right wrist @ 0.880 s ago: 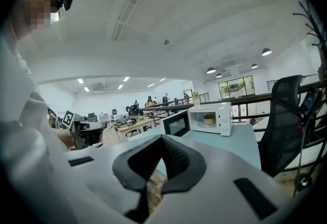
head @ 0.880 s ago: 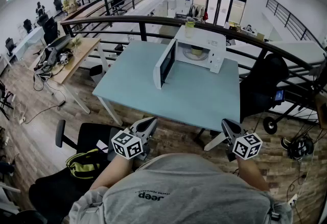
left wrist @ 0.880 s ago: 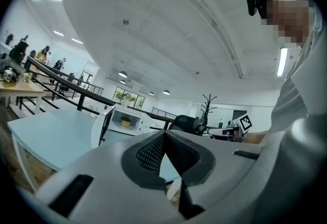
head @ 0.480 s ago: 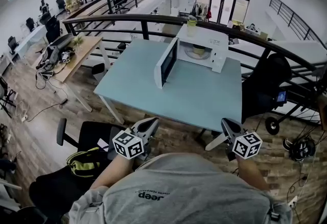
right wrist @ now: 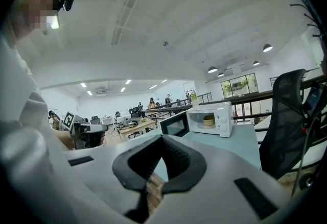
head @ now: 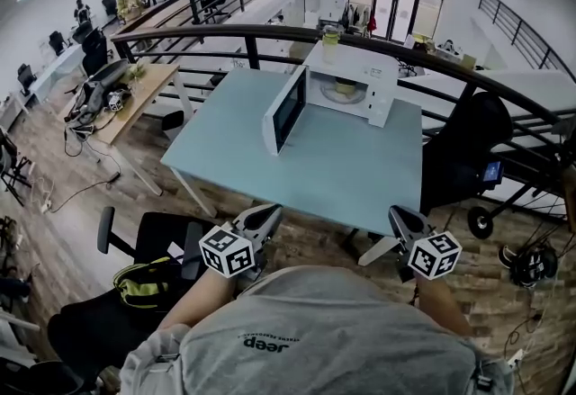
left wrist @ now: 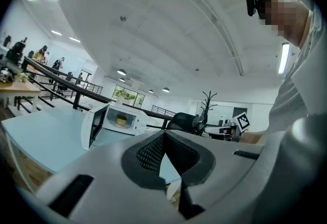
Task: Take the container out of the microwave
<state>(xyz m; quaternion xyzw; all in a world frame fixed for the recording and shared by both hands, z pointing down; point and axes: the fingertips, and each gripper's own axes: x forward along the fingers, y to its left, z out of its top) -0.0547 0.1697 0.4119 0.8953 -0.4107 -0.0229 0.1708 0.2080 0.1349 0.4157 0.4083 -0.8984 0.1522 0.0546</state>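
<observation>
The container (head: 345,89), a pale yellowish bowl, is sitting inside the microwave (head: 355,83), which is standing at the far side of a light blue table (head: 342,168) with its door (head: 283,110) swinging wide open to the left. A bottle (head: 331,44) is standing on top of the microwave, near its left rear corner. The person is holding both grippers low and close to the body, at the near edge of the table and well apart from the microwave. The left gripper (head: 265,211) is pointing roughly level toward the table, and in its own view its fingers (left wrist: 153,150) are pressing together at the tips with nothing between them; the microwave (left wrist: 125,118) and the container (left wrist: 121,120) are showing far off beyond them. The right gripper (head: 396,213) is also aiming toward the table, its fingers (right wrist: 176,155) meeting at the tips and gripping nothing, with the microwave (right wrist: 212,121) and the container (right wrist: 208,121) in the distance. A black office chair (head: 463,146) is standing just to the right of the table, a dark curved railing (head: 270,35) is running behind it, and a yellow-green bag (head: 148,285) is lying on another chair at the lower left.
</observation>
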